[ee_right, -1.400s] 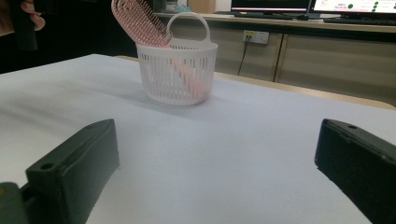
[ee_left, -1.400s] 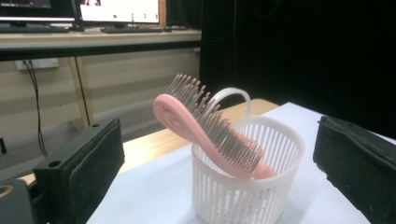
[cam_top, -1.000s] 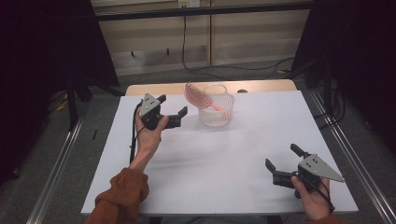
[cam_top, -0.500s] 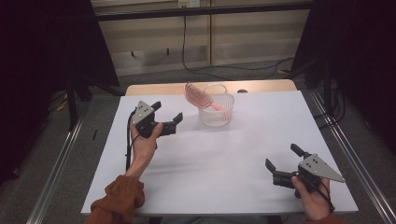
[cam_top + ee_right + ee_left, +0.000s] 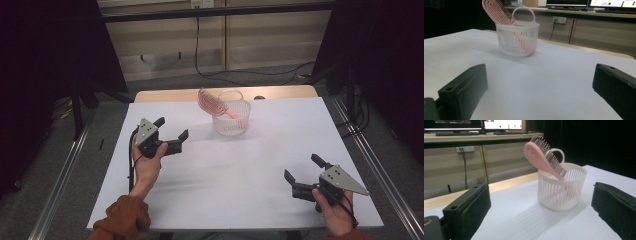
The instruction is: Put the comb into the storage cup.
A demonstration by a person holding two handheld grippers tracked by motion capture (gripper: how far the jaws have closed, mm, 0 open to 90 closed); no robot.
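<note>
Pink brush [image 5: 210, 101], standing handle-down in a white slatted basket [image 5: 231, 120] at the far middle of the table [image 5: 240, 190]; ahead and to the right of the left gripper [image 5: 170, 135], well apart from it. Its head [image 5: 541, 157] leans over the rim on the side nearer that gripper, bristles facing up and away; the handle [image 5: 524, 42] shows through the slats, running down to the basket floor.

Probable handling: a light, stiff plastic brush, smooth on its back and likely to slip if pinched across the bristles. The best hold seems to be the neck just above the rim, jaws closing on the two flat sides. The basket also looks light and may tip or slide when the brush is pulled; its small loop handle [image 5: 556, 153] at the far rim offers a steadying hold.

Left gripper: raised off the table, jaws apart, holding nothing, aimed at the basket. Right gripper [image 5: 305, 175]: low at the near right edge, jaws wide apart and empty, the basket far ahead and to its left.
</note>
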